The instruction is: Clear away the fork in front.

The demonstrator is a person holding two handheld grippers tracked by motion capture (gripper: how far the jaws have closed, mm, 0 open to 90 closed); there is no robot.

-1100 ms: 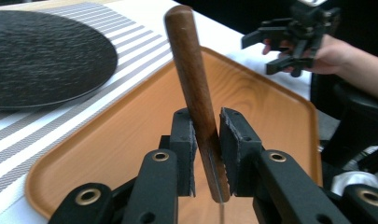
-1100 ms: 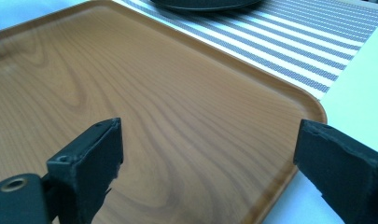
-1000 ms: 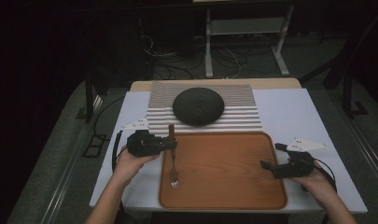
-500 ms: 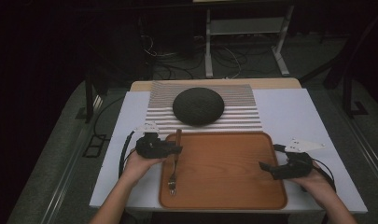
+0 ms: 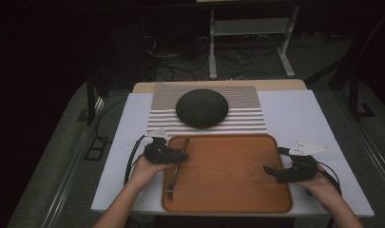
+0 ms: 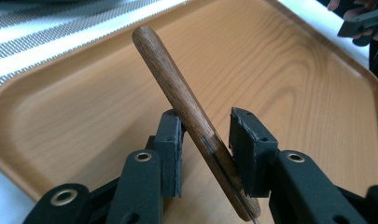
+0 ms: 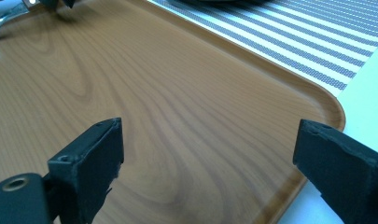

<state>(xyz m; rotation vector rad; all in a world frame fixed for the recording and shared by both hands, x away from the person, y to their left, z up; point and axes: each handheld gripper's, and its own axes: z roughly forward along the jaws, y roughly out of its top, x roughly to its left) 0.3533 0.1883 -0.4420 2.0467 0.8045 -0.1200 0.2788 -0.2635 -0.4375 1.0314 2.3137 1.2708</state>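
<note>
A fork (image 5: 177,166) with a brown wooden handle (image 6: 177,88) lies slanted over the left side of a wooden tray (image 5: 228,175). Its metal tines point toward the tray's near edge. My left gripper (image 5: 181,156) is shut on the fork's handle, which crosses diagonally between the two black pads (image 6: 252,149). My right gripper (image 5: 271,172) is open at the tray's right edge, jaws wide apart over bare wood (image 7: 154,93), with nothing between them. The fork's tines (image 7: 0,21) show at the far left in the right gripper view.
Behind the tray, a dark dome-shaped object (image 5: 202,108) sits on a grey-and-white striped mat (image 5: 249,121). The white tabletop (image 5: 299,114) extends on both sides of the tray. Cables and a metal stand are on the floor beyond the table.
My left gripper has shifted a little right and toward the near edge with the fork, whose tines moved nearer the tray's front. The right gripper has barely moved.
</note>
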